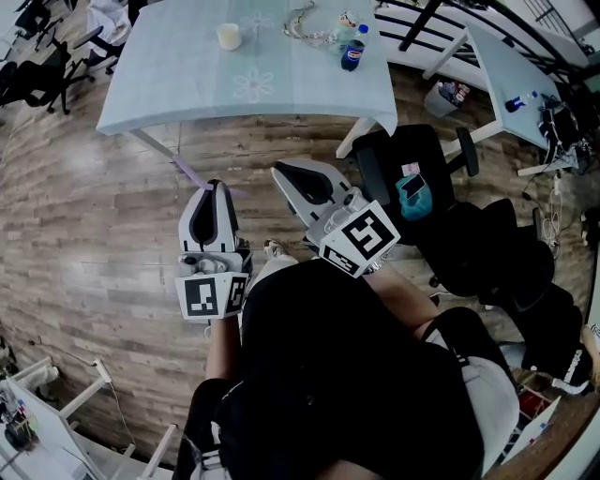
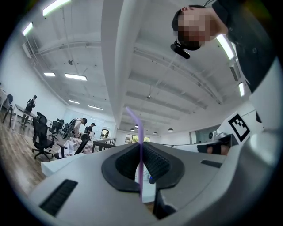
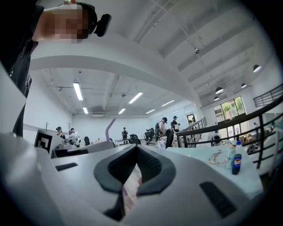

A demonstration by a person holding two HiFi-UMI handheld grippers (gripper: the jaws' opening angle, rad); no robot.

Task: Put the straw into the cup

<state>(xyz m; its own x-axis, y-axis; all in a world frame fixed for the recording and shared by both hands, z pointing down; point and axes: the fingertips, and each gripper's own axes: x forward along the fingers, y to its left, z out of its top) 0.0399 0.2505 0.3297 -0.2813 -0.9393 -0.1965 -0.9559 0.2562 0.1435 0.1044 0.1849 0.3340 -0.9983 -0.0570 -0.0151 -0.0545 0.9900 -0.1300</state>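
A thin purple straw (image 1: 192,173) with a bent top is pinched in my left gripper (image 1: 214,185). It runs up between the dark pads in the left gripper view (image 2: 140,150) and its tip shows in the right gripper view (image 3: 108,128). The cream cup (image 1: 228,36) stands on the far side of the pale blue table (image 1: 169,84), well ahead of both grippers. My right gripper (image 1: 284,172) is beside the left one, over the wooden floor. Its jaws (image 3: 135,150) are closed with a pale paper strip (image 3: 129,190), perhaps a wrapper, between them.
A blue cola bottle (image 1: 352,54) and some clutter (image 1: 314,23) sit on the table's far right. A black office chair (image 1: 412,178) stands right of me, with more chairs (image 1: 37,66) at far left. A second table (image 1: 506,66) is at the upper right.
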